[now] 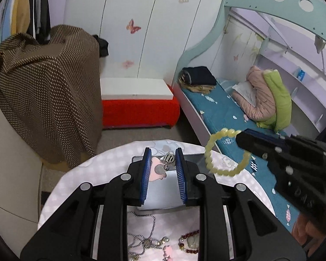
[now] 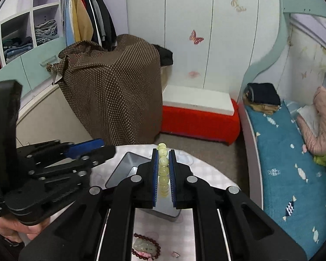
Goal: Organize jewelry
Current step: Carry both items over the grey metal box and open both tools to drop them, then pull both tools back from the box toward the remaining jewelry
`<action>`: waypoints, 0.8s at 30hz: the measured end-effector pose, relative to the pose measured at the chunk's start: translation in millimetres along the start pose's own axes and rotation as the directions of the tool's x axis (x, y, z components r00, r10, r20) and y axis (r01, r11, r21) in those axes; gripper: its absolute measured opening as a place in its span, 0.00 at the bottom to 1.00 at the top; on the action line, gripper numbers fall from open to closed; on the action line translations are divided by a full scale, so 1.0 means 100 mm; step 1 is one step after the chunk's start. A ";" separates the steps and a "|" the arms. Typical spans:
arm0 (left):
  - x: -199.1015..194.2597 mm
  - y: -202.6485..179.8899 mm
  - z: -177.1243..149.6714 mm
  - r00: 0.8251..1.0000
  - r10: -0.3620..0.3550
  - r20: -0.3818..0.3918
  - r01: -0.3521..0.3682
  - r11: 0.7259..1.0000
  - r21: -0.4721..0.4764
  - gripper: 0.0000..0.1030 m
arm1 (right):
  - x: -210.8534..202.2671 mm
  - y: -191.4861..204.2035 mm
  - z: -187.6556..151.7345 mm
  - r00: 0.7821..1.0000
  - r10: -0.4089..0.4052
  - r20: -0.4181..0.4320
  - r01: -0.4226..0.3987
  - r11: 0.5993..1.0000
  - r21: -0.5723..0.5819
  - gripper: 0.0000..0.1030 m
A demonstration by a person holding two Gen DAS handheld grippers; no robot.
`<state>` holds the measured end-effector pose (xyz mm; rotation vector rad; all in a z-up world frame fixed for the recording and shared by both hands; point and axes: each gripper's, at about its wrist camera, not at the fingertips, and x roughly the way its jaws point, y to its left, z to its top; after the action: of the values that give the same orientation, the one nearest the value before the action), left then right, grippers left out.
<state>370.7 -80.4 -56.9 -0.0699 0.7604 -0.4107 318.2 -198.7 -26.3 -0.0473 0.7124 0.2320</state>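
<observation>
Right gripper (image 2: 163, 169) clamped on a pale yellow bead bracelet (image 2: 163, 167), the beads stacked in a line between the blue pads (image 2: 155, 174) and poking out past the tips, directly above a shiny metal tray (image 2: 128, 165) on the round pink-checked table (image 2: 208, 176). Left gripper (image 2: 97, 146) just left of the tray, its black body and one blue pad seen side-on, jaw state unclear. Nearer than the tray on the table, a dark red bead bracelet (image 2: 146, 245) ringing a pale green pendant (image 2: 144, 246).
</observation>
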 end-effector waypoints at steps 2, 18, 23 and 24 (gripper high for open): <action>0.12 0.00 0.01 1.000 -0.007 -0.021 0.007 1.000 -0.009 0.22 | 0.07 -0.01 -0.01 1.000 0.011 -0.019 -0.011 1.000 0.007 0.08; 0.19 0.19 0.01 0.996 0.092 0.002 -0.091 0.994 -0.062 0.90 | 0.28 -0.23 -0.10 0.997 0.040 -0.071 -0.032 0.993 0.110 0.56; -0.08 0.26 -0.06 0.983 0.178 0.043 -0.174 0.982 -0.073 0.94 | 0.12 -0.29 -0.13 1.000 0.004 0.003 -0.005 0.990 0.143 0.93; -0.15 0.27 -0.09 0.980 0.193 0.053 -0.189 0.979 -0.071 0.94 | 0.09 -0.30 -0.15 1.000 0.005 0.005 -0.006 0.987 0.158 0.93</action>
<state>363.7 -49.4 -59.3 -0.0700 0.7148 -0.2000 322.0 -228.3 -44.8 0.1064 0.7244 0.1804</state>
